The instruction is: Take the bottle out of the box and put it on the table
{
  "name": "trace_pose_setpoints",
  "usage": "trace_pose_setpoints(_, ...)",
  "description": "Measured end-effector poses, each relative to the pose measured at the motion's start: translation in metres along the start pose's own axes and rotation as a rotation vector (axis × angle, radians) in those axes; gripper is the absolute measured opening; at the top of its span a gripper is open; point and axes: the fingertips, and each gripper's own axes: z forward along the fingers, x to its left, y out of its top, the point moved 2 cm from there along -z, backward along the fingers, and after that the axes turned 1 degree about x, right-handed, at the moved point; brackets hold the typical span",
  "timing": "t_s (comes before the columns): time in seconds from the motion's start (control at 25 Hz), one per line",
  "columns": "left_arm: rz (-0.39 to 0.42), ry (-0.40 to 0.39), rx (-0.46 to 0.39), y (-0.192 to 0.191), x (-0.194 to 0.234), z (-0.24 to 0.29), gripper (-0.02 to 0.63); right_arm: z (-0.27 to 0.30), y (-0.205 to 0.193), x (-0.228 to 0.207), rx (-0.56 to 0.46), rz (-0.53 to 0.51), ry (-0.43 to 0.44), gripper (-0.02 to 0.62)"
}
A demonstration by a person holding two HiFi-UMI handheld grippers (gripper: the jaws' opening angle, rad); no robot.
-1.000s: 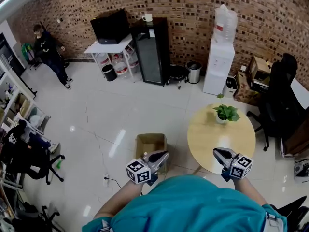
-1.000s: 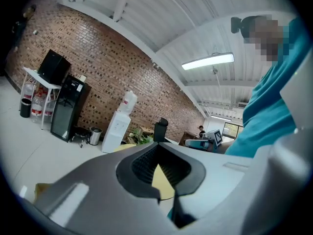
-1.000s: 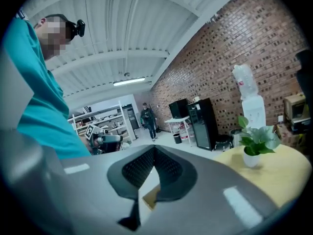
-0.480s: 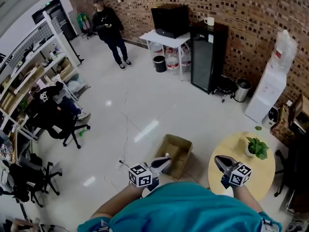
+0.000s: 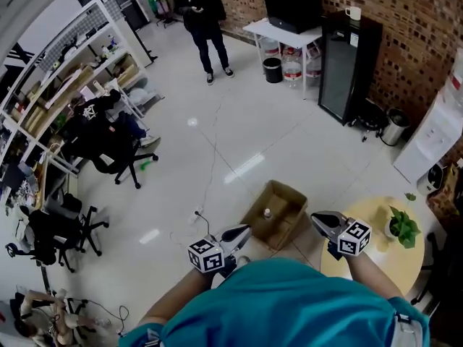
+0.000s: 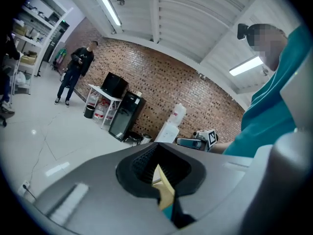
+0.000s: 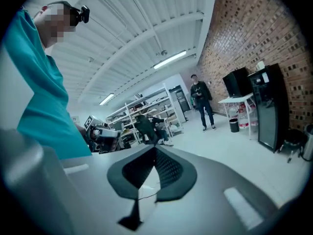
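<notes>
An open cardboard box [image 5: 283, 221] stands on the white floor just ahead of me. A small clear bottle [image 5: 267, 212] with a white cap stands upright inside it. My left gripper [image 5: 246, 230] is shut and empty, its tip level and beside the box's near left corner. My right gripper [image 5: 315, 218] is also shut and empty, at the box's near right side. The round wooden table [image 5: 372, 255] with a potted plant [image 5: 404, 227] is at the lower right. In the left gripper view the closed jaws [image 6: 156, 144] point at the brick wall. In the right gripper view the closed jaws [image 7: 155, 147] face the shelves.
A person [image 5: 202, 11] stands at the back. Against the brick wall are a black fridge [image 5: 347, 63], a white table [image 5: 286, 29] and a water dispenser [image 5: 432, 137]. Shelves [image 5: 61, 85] and office chairs [image 5: 108, 144] fill the left. A cable [image 5: 206, 226] lies on the floor.
The view has swung left: the round table slid to the right edge and the box came to the middle. Both grippers moved from beside the table to either side of the box, still shut.
</notes>
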Motion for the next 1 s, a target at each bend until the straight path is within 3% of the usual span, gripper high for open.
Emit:
trace_pose_setpoints(0.2,-0.031,0.024,-0.039,0.048,0.084,-0.016,-0.002,0.092,0.030,-0.036,0.127,-0.017,0.020,0.002)
trace_pose_setpoints(0.44,-0.035,0.002,0.020,0.048,0.172,-0.079,-0.002,0.203,0.013,-0.036,0.279,0.013,-0.047,0.002)
trace_pose_setpoints(0.64,-0.142,0.024,0.112,0.078,0.278,-0.062,-0.002,0.292,0.033,-0.126,0.382,0.119,-0.093,0.003)
trace_pose_setpoints(0.76,-0.214,0.056,0.155,0.062,0.322,-0.029,-0.002,0.316,0.007,-0.189,0.442,0.148,-0.094,0.003)
trace_pose_setpoints(0.88,-0.272,0.093,0.213,0.042,0.358,0.011,-0.002,0.335,-0.044,-0.250,0.532,0.183,-0.059,0.003)
trace_pose_setpoints(1.0,-0.383,0.165,0.293,0.023,0.384,0.067,-0.002,0.337,-0.097,-0.316,0.628,0.251,0.001,0.009)
